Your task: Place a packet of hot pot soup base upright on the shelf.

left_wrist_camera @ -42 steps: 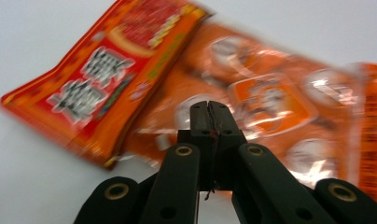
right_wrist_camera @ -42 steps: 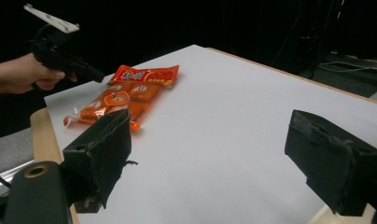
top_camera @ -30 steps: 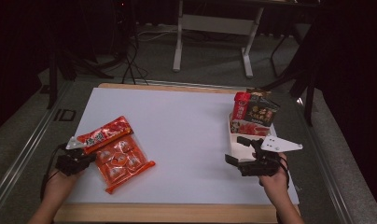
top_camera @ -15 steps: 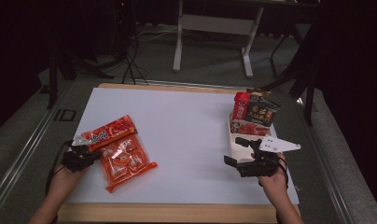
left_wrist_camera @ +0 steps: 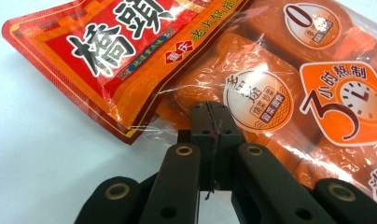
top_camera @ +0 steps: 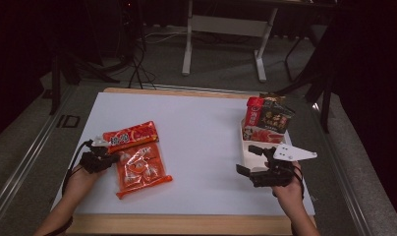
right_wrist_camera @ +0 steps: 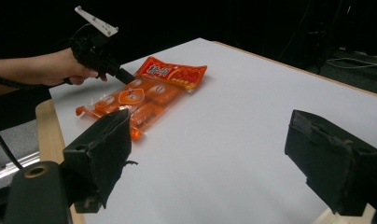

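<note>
Table [top_camera: 206,123] surface, covered in white and edged in wood, carries everything, and most of its middle lies bare, so nothing stands between the two sides. Near its left edge lies the orange snack bag [top_camera: 140,167], flat, with its red header [top_camera: 131,135] pointing away from the person. The left gripper [top_camera: 113,158] has its jaws closed on the bag's near-left edge, pinching the clear film just below the header (in the left gripper view the two pads meet with only film between them), a hold that looks meant for dragging the bag across the table rather than lifting it. At the far right a white tray [top_camera: 245,147] holds upright packets [top_camera: 268,120], likely where the bag belongs. The right gripper [top_camera: 250,162] waits beside that tray, its jaws wide apart and holding nothing.
</note>
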`<move>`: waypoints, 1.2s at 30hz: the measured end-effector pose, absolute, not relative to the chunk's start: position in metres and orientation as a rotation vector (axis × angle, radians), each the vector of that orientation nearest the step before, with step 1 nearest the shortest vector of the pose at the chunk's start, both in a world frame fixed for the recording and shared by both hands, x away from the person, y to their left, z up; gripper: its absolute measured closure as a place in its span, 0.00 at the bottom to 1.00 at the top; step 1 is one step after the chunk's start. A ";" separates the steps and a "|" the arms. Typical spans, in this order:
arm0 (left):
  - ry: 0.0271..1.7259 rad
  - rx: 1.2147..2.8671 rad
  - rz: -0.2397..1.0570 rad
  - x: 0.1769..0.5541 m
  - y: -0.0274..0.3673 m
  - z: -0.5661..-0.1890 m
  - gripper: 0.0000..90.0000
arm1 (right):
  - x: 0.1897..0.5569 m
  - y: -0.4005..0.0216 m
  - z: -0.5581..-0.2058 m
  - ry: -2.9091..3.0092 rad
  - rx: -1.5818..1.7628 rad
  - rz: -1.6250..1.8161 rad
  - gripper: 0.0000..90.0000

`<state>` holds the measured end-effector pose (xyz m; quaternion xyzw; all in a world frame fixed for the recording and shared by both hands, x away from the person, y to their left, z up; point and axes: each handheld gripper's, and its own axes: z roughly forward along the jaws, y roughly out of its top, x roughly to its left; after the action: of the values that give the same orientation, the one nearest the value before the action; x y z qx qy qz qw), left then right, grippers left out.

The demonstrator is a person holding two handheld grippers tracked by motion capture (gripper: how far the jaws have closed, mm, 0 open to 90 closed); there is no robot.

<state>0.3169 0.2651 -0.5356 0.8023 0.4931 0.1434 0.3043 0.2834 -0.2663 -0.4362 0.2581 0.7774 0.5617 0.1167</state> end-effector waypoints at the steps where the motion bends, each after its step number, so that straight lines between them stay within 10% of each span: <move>1: 1.306 2.125 0.380 0.317 0.265 -0.536 1.00 | 0.283 -0.266 -0.436 2.277 0.754 1.641 0.16; 36: 1.154 2.183 0.329 0.326 0.236 -0.535 1.00 | 0.282 -0.264 -0.436 2.288 0.745 1.651 0.16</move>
<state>0.3256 0.2364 -0.5347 0.8304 0.4389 0.1253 0.3196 0.2822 -0.2643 -0.4356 0.2538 0.7791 0.5622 0.1116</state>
